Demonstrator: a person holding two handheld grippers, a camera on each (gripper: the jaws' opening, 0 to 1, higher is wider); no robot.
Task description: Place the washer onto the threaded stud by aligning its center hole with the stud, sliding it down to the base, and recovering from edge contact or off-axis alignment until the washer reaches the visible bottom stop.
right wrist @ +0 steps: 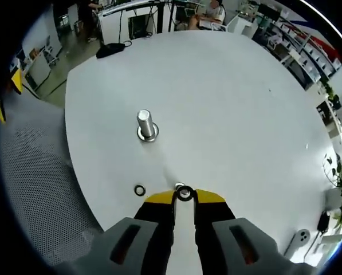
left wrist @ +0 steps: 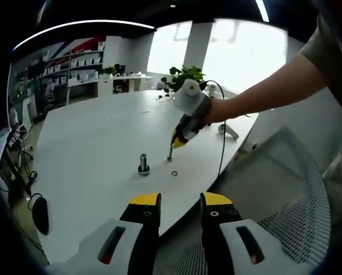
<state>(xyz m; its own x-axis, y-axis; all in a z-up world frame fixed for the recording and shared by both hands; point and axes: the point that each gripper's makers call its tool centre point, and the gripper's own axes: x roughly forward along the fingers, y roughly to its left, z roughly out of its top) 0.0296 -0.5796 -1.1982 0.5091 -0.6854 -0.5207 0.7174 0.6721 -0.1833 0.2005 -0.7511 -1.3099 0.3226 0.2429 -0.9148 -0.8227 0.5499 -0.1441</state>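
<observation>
The right tongs (right wrist: 184, 197) point down at the desk (right wrist: 228, 103), jaws nearly closed, a bare forearm (left wrist: 262, 91) behind them at upper right. The left tongs (left wrist: 180, 203) hang parted at bottom centre.

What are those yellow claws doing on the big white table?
A person holds two grippers. The right gripper pinches a small washer at its tips, just above the white table. The threaded stud stands upright a bit ahead, with nothing slid onto it yet. A second washer lies flat on the table nearby. The left gripper waits open, back at the table's edge.
</observation>
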